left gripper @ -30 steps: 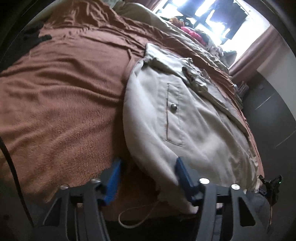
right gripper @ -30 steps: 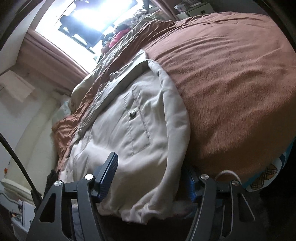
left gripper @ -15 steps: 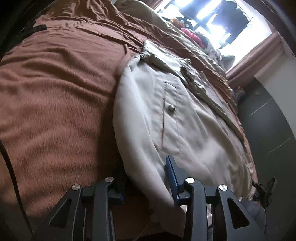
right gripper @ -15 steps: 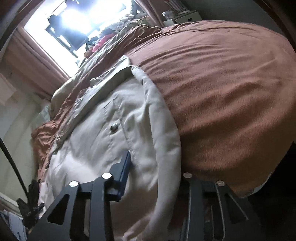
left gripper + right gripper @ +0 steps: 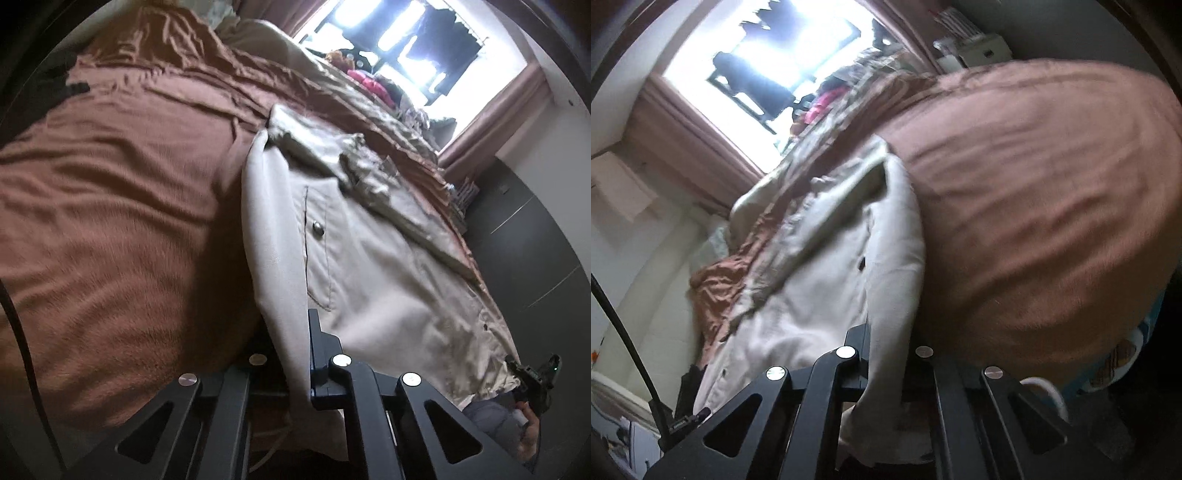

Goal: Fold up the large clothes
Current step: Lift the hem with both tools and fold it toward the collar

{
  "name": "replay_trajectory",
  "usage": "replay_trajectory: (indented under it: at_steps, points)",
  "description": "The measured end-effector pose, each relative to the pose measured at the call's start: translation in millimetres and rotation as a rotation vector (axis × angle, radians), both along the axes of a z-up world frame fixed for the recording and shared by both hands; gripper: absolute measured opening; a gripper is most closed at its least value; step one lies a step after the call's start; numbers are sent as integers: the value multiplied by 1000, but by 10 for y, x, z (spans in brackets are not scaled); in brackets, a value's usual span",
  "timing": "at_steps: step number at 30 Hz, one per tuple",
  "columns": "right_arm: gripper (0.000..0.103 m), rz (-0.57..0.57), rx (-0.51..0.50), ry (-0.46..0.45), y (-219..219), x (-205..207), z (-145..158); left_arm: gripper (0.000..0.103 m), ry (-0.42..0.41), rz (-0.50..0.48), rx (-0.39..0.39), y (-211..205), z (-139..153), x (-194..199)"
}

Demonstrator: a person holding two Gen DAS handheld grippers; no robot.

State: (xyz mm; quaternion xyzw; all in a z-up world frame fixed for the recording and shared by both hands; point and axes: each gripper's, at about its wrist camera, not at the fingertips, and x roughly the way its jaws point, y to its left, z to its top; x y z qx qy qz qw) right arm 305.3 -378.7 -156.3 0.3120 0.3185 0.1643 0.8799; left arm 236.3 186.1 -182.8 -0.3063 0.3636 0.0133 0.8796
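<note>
A beige jacket (image 5: 373, 258) with a snap-button chest pocket (image 5: 318, 254) lies on a brown blanket (image 5: 110, 206) that covers a bed. In the left wrist view my left gripper (image 5: 291, 350) is shut on the jacket's near hem at its left edge, and the cloth rises between the jaws. The right wrist view shows the same jacket (image 5: 827, 280) from the other side. There my right gripper (image 5: 886, 354) is shut on the hem at the jacket's right edge, beside the brown blanket (image 5: 1034, 206). Far off in the left wrist view, the other gripper (image 5: 535, 376) shows at the jacket's far corner.
A bright window (image 5: 417, 48) with dark garments hanging in it lies beyond the bed's far end, flanked by brown curtains (image 5: 495, 110). A pile of clothes (image 5: 369, 81) lies near the window. A dark wardrobe (image 5: 535, 258) stands to the right. A white cord (image 5: 1045, 387) hangs at the bed's near edge.
Both grippers have closed from wide open onto the jacket's near hem. Both have then risen a little, drawing the hem up off the blanket.
</note>
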Motion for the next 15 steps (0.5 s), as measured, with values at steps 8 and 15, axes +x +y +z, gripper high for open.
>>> replay_trajectory:
  at_steps: [8,15]
  points:
    - [0,43,18,-101,-83,-310,458,4,-83,25,7,50,458,-267]
    - [0,69,36,-151,-257,-712,477,4,-146,29,22,39,739,-713]
